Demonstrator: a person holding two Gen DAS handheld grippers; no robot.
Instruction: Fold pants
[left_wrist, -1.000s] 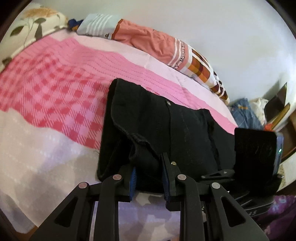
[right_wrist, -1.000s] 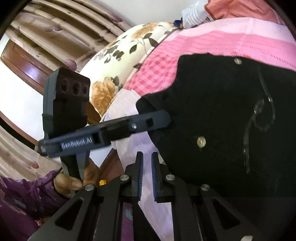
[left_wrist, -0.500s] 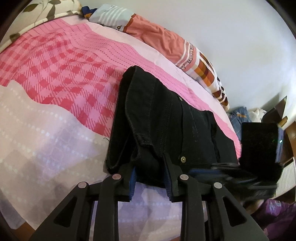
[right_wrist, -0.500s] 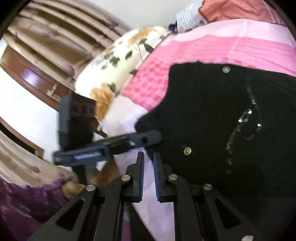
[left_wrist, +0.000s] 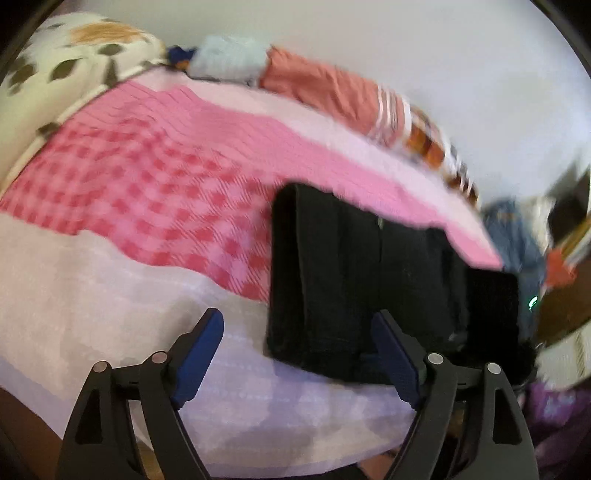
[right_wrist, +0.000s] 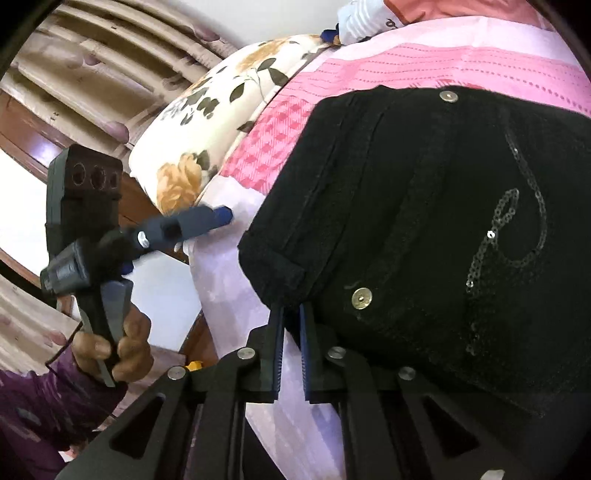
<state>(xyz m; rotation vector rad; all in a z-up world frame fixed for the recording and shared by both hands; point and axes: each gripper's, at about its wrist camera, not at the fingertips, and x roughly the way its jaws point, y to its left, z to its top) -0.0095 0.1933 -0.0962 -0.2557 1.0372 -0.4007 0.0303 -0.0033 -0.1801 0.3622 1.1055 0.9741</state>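
**Q:** What is hidden, cut off or hard to make out?

**A:** The left wrist view is smeared by motion blur, so the seams of the black pants (left_wrist: 354, 280) are barely resolved there. Their 3 o'clock edge is masked by the dark body of the right gripper (right_wrist: 290, 350), and its camera block is cropped at 4 o'clock. In the right wrist view the pants (right_wrist: 424, 221) are cut off at 3 o'clock and 5 o'clock. Whether cloth actually lies between the nearly closed right jaws cannot be told; their tips are seen at the folded corner at 6 o'clock.

**Q:** What is changed from the earlier frames?

**A:** The left gripper (left_wrist: 295, 354) was clamped on the near hem half a second ago; its jaws are now spread wide and empty, with the hem released. The pants are left as a folded stack, the right finger tip (left_wrist: 391, 354) overlapping their near edge. The right jaws are kept as narrow as before.

**Q:** How are the surface and room shown?

**A:** The pants are laid on a pink checked bedspread (left_wrist: 155, 192) near the bed's front edge. A floral pillow (right_wrist: 221, 110) is seen at 11 o'clock, a striped salmon bolster (left_wrist: 332, 88) at 1 o'clock along a white wall (left_wrist: 461, 74), and curtains (right_wrist: 92, 48) at 10 o'clock.
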